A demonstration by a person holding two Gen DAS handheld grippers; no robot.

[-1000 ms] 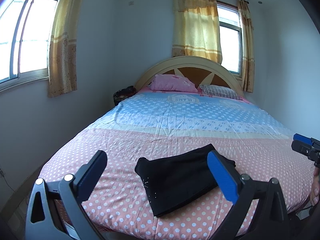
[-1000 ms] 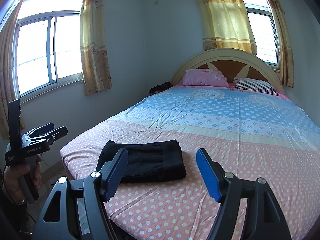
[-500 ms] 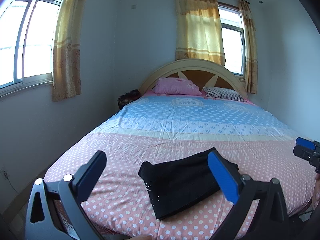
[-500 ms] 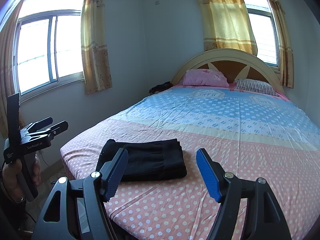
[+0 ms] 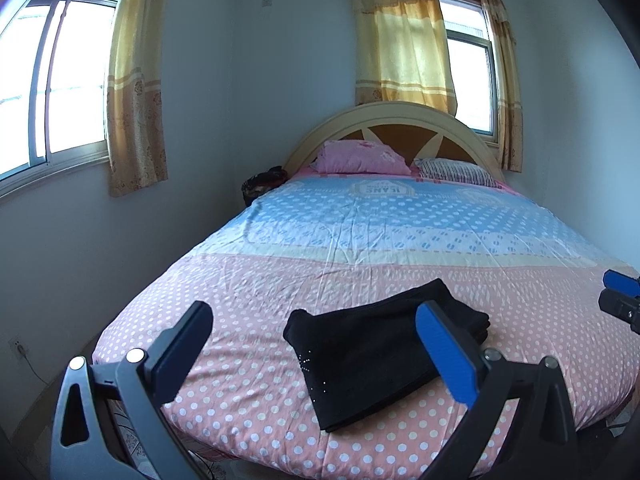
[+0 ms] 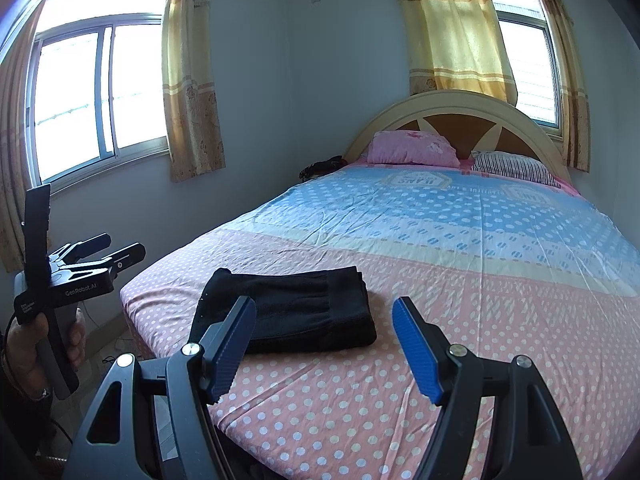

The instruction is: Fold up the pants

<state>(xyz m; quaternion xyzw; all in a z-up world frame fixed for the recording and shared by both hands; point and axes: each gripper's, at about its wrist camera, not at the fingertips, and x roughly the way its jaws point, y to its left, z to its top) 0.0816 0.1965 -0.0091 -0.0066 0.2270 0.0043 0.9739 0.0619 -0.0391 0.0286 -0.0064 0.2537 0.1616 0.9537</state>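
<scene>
I see the bed (image 6: 460, 240) filling most of both views, its dotted sheet bare from the pillows down to the near pink band. The folded black pants (image 6: 304, 308) lie on that band near the foot edge, toward the left corner, with open sheet to their right. My left gripper (image 5: 316, 344) hangs off the foot edge, jaws wide apart, nothing between them. My right gripper (image 6: 324, 340) likewise stands open and empty, clear of the pants.
</scene>
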